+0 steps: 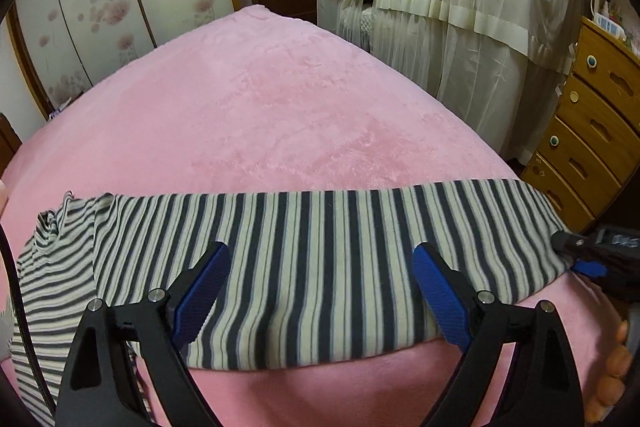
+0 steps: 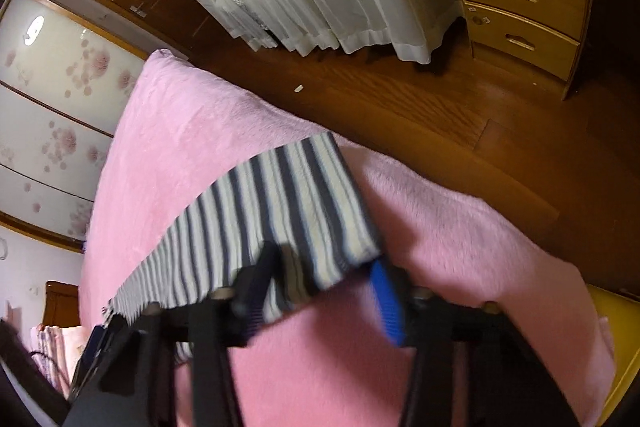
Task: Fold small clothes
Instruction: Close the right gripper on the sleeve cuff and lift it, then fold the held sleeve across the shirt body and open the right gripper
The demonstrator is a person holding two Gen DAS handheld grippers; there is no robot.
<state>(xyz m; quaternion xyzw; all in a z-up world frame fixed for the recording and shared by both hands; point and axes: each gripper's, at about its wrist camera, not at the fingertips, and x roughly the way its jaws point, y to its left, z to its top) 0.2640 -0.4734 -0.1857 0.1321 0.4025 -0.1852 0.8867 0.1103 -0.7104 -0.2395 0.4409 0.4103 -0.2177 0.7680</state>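
A small garment [image 1: 328, 215] with dark grey and cream stripes lies spread across the pink blanket [image 1: 260, 107]. Its left part is bunched and wrinkled. My left gripper [image 1: 320, 255] hovers over the garment's near edge, open wide, with its blue pads [image 1: 200, 291] on either side of the cloth and nothing pinched. My right gripper [image 2: 322, 267] sits at the garment's right corner [image 2: 344, 251]. That corner lies between the jaws, and a gap still shows beside the blue pad [image 2: 386, 299]. In the left wrist view the right gripper [image 1: 576, 255] appears at the cloth's right end.
The bed edge drops to a wooden floor [image 2: 400, 99] on the right. A wooden drawer chest [image 1: 592, 131] and furniture draped in cream curtain [image 1: 460, 27] stand beyond it. Floral sliding doors [image 1: 100, 7] line the left. A person's hand [image 1: 612, 359] shows at the lower right.
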